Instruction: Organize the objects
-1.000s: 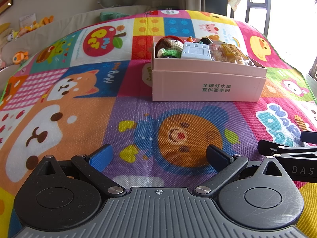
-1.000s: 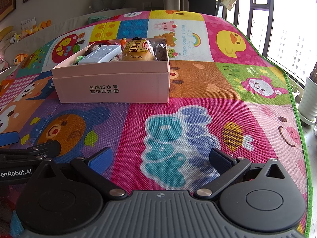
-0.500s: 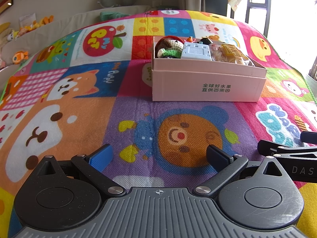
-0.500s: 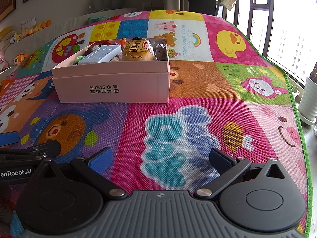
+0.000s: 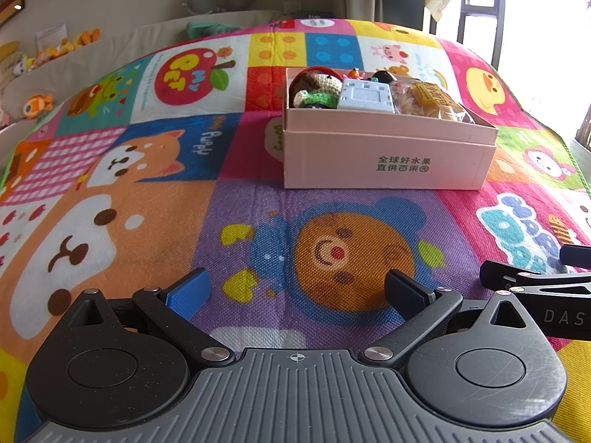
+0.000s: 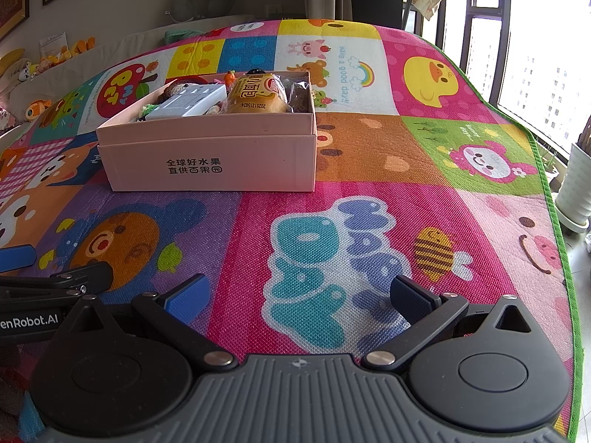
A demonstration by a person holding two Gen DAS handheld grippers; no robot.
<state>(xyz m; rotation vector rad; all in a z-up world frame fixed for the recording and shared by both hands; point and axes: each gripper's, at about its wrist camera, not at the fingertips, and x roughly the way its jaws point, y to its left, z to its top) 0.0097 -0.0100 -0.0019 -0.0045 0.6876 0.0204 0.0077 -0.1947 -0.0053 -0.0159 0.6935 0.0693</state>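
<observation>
The pink box [image 5: 388, 155] sits ahead of my left gripper [image 5: 295, 291], slightly right, well apart; from my right gripper [image 6: 299, 295] it lies ahead and left. It looks heaped: a crocheted toy [image 5: 317, 86], a white plastic block [image 6: 188, 105] and a wrapped bun [image 6: 256, 96] rise above its rim. Both grippers hover over the play mat [image 5: 110, 170], fingers spread, holding nothing. Reaching in carelessly, I judge I could tip something out or shove the light box.

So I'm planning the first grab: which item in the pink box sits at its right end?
The clear-wrapped dark snack, against the right wall, beyond the yellow bread packet.
</observation>
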